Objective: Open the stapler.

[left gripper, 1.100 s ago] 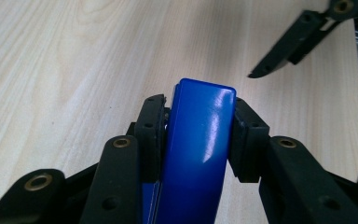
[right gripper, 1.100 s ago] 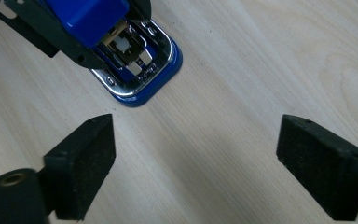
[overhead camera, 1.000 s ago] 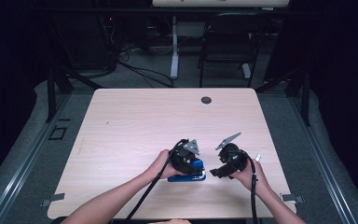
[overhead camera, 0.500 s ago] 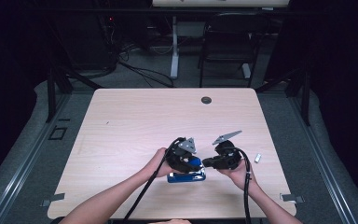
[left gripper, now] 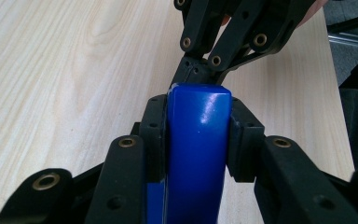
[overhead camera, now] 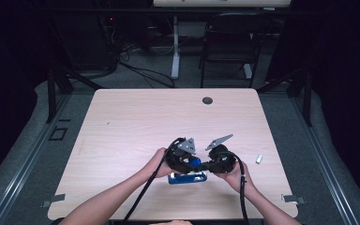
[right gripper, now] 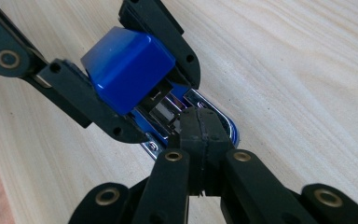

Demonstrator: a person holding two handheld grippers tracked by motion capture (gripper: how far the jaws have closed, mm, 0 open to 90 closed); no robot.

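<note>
Since a second ago, the right hand-held gripper has slid in from the right toward the blue stapler and its jaws have just been closing; now they meet pad to pad at the stapler's open front, by the metal staple channel, with nothing visibly pinched. Meanwhile the left hand-held gripper clamps the stapler's blue top partway closed, lifting it off the base, which rests on the surface near its front edge. Judging by this, the stapler is being opened or its magazine worked; next the closed tips likely must press or hook the channel while the left holds steady.
</note>
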